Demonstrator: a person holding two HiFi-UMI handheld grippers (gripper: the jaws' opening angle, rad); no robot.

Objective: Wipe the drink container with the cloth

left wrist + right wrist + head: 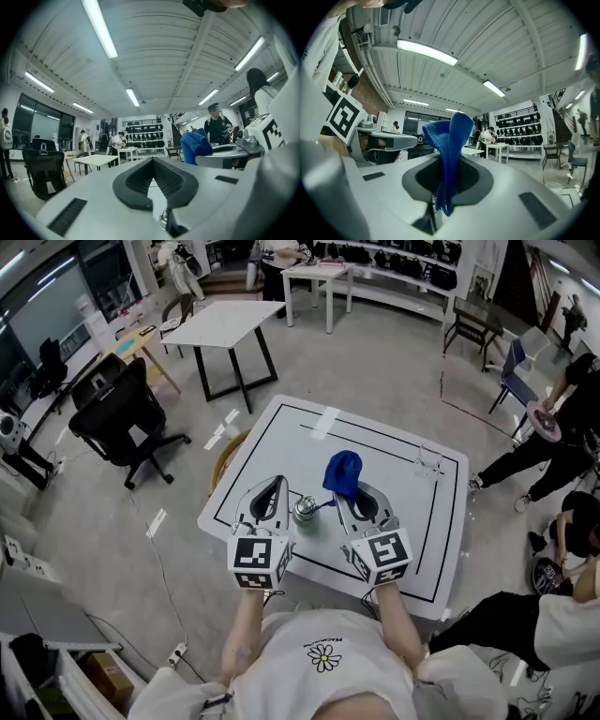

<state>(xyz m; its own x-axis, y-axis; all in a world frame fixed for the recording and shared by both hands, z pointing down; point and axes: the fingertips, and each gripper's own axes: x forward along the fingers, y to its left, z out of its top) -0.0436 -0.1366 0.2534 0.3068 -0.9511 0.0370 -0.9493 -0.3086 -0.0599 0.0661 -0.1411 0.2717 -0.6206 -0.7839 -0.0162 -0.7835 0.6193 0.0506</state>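
Observation:
A small silver drink container point(305, 510) stands on the white table point(394, 465), between my two grippers and close to both. My right gripper point(352, 495) is shut on a blue cloth point(342, 472). The cloth point(450, 140) rises in a fold out of the closed jaws. My left gripper point(277, 488) sits just left of the container, apart from it. Its jaws point(152, 161) are shut with nothing between them. From the left gripper view, the cloth point(196, 145) shows off to the right. Both grippers tilt upward, and neither gripper view shows the container.
A small clear object point(429, 465) lies near the table's far right corner. A black office chair point(122, 413) and another white table point(230, 322) stand to the left. People sit close to the table's right side point(553, 446). A round wooden thing point(228, 460) is at the left edge.

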